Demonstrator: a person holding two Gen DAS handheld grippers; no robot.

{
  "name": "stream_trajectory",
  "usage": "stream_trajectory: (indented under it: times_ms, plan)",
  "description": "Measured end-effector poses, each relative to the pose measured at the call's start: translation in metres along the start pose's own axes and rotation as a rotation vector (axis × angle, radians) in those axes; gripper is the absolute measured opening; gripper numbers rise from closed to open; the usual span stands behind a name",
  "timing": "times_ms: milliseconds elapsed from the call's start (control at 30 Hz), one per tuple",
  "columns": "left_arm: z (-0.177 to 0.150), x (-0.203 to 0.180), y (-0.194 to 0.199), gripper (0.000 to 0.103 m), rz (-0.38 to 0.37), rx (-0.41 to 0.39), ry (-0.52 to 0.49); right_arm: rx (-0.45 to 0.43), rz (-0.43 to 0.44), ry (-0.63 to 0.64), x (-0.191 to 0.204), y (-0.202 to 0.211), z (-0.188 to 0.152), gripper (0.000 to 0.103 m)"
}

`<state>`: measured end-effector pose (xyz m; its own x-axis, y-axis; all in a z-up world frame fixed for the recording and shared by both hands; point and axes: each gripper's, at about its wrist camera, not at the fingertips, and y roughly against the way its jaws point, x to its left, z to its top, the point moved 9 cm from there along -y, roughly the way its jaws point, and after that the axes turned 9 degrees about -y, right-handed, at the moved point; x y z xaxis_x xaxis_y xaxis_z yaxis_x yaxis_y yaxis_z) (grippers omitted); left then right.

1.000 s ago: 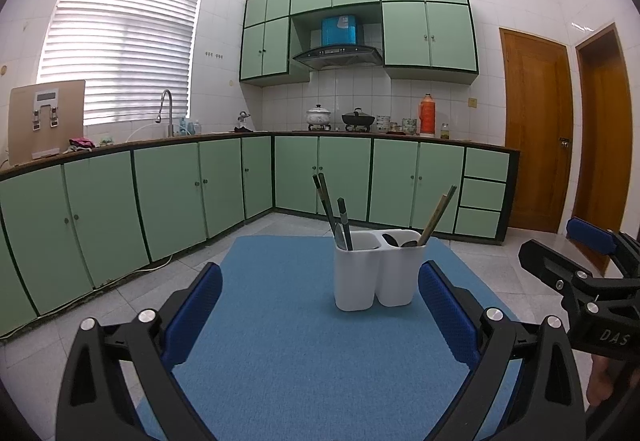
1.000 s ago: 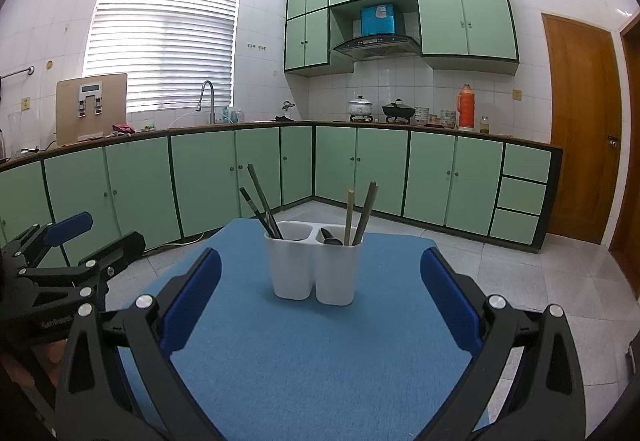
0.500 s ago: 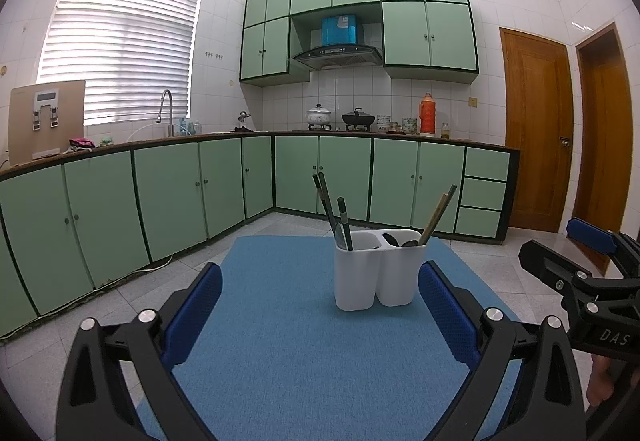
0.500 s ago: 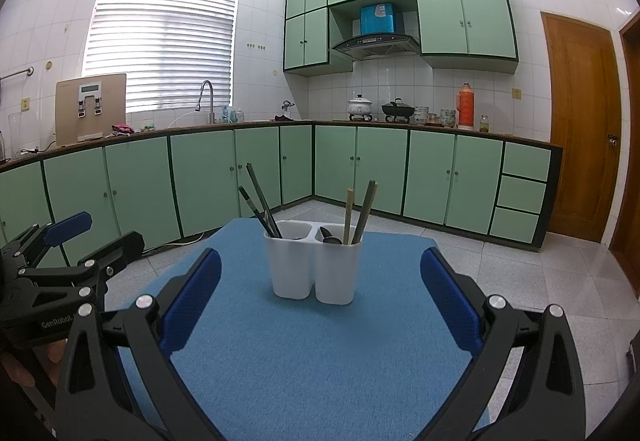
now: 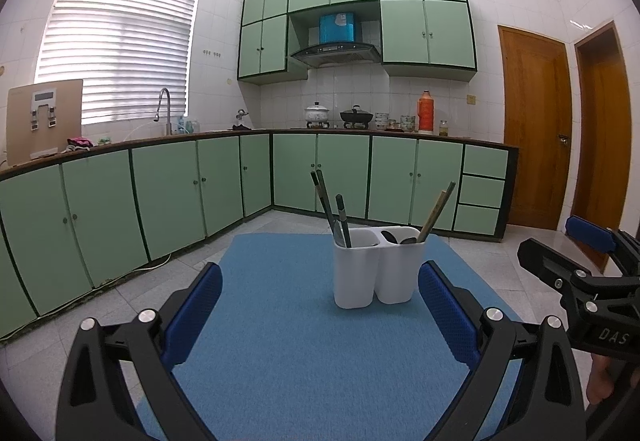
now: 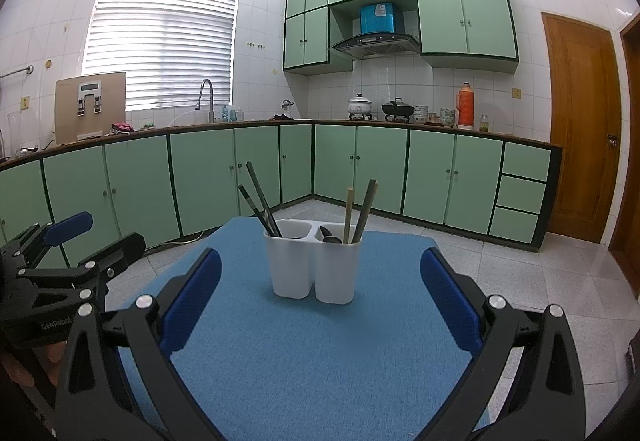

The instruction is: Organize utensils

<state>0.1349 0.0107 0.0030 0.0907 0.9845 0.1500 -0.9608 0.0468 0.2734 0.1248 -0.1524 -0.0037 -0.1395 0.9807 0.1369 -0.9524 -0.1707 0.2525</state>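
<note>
A white two-compartment utensil holder (image 5: 378,267) (image 6: 314,265) stands upright on a blue mat (image 5: 304,341) (image 6: 320,353). Its left compartment holds dark chopsticks (image 5: 326,201) (image 6: 258,197). Its right compartment holds wooden chopsticks (image 5: 436,211) (image 6: 358,209) and dark spoon heads (image 5: 394,239) (image 6: 329,235). My left gripper (image 5: 320,301) is open and holds nothing, a short way back from the holder. My right gripper (image 6: 320,293) is also open and holds nothing, facing the holder. Each gripper shows at the edge of the other's view (image 5: 576,265) (image 6: 68,253).
The mat covers a small table with tiled floor (image 6: 560,281) around it. Green base cabinets (image 5: 160,193) run along the left and far walls under a counter with a sink tap (image 5: 162,109), pots (image 5: 318,113) and a red flask (image 5: 426,111). Wooden doors (image 5: 532,145) stand at the right.
</note>
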Motion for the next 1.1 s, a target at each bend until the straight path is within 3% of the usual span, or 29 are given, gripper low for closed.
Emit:
stream_trajectory:
  times_ms: [1100]
  plan:
    - [0.0005,-0.0005,0.0001,0.096,0.002,-0.007,0.016,0.005,-0.006,-0.002,-0.0021,-0.0006,-0.0022,0.097]
